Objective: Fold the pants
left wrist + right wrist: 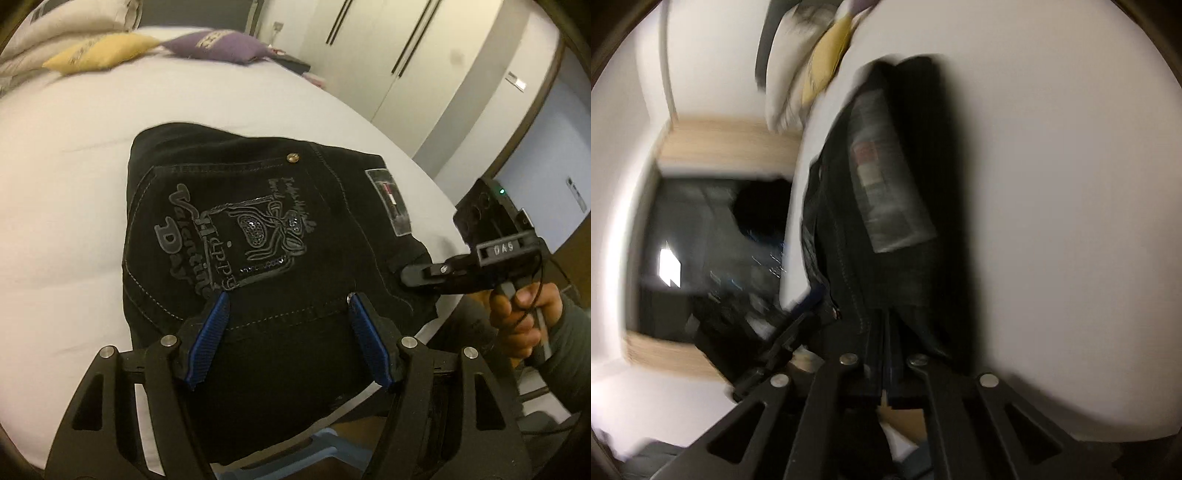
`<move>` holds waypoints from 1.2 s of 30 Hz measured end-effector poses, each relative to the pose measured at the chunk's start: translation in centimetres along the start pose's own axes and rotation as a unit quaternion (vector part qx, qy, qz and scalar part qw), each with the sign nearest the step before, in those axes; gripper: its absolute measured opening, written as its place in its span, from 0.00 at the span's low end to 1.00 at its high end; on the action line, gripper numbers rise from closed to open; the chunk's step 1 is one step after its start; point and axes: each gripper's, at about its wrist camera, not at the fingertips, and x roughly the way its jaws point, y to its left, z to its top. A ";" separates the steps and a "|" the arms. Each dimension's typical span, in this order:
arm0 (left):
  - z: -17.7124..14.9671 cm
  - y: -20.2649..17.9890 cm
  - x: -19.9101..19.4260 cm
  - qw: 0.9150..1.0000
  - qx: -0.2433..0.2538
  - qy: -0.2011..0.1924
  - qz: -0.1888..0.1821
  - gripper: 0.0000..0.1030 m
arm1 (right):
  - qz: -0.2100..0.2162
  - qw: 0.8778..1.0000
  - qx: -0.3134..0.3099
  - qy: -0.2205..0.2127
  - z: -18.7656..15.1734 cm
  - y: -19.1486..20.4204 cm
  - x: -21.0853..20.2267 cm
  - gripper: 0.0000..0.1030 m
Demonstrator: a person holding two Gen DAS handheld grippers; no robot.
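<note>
While the left gripper (288, 299) fingers stand apart over the pants (258, 221), the right gripper (410, 275) fingers meet at their waistband.

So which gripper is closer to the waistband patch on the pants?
Right. The right gripper touches the pants just below the patch; the left gripper hovers open over the pocket seam, farther away.

Right wrist view motion-blurred, pants (897, 206) label unreadable, left tool (288, 299) base cut off
</note>
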 end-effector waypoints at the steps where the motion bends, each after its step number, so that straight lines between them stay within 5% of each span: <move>1: 0.0 -0.4 0.0 1.000 0.010 0.004 0.002 0.64 | -0.001 1.000 -0.006 -0.006 -0.2 0.0 -0.7 0.00; 3: 0.1 -0.6 -0.2 1.000 0.015 0.007 -0.006 0.64 | -0.020 0.999 -0.030 -0.010 -0.6 1.1 -1.9 0.05; 7: 2.1 -1.1 -3.5 0.999 0.007 -0.032 -0.028 0.64 | -0.013 0.997 -0.068 -0.031 0.6 4.8 -3.6 0.37; 12: 5.8 -0.1 -2.5 0.999 0.019 -0.034 -0.002 0.64 | 0.014 0.993 -0.105 -0.041 5.8 9.3 -1.1 0.44; 16: 6.4 2.2 1.0 1.000 -0.001 0.001 0.016 0.64 | -0.010 0.997 -0.065 -0.042 9.9 7.4 2.8 0.50; 17: 6.1 2.8 2.3 1.000 -0.014 0.008 0.011 0.64 | -0.026 0.998 -0.049 -0.042 10.6 6.1 3.5 0.48; 19: 5.3 3.5 3.5 1.000 -0.027 0.006 0.003 0.64 | -0.031 0.998 -0.019 -0.044 11.3 3.8 4.2 0.11; 22: 4.8 2.8 3.1 1.000 -0.003 0.001 0.013 0.64 | -0.019 0.997 -0.010 -0.071 10.2 2.3 2.4 0.08; 23: 4.8 2.6 2.9 1.000 -0.001 0.003 0.015 0.64 | -0.022 0.996 -0.012 -0.082 9.6 2.3 1.2 0.11; 24: 4.9 2.4 1.8 1.000 0.000 -0.001 0.016 0.64 | -0.025 0.995 -0.015 -0.090 9.4 2.1 0.1 0.31; 25: 5.0 2.3 0.7 1.000 0.001 -0.013 0.018 0.64 | -0.036 0.994 -0.018 -0.103 8.5 2.3 -1.3 0.63; 26: 5.1 2.4 -0.3 0.999 0.001 -0.024 0.023 0.64 | -0.053 0.992 -0.020 -0.117 7.7 2.7 -2.2 0.73; 28: 5.0 3.6 -2.9 0.998 -0.012 -0.048 0.043 0.69 | -0.063 0.988 -0.032 -0.135 6.1 3.3 -3.9 0.78; 31: 4.6 6.4 -4.2 0.995 -0.056 -0.055 0.060 0.79 | -0.057 0.992 -0.034 -0.109 5.3 3.6 -3.1 0.78; 36: 3.2 9.6 -2.3 0.992 -0.124 0.019 0.018 0.79 | -0.055 0.995 -0.020 -0.081 5.7 2.7 -0.3 0.78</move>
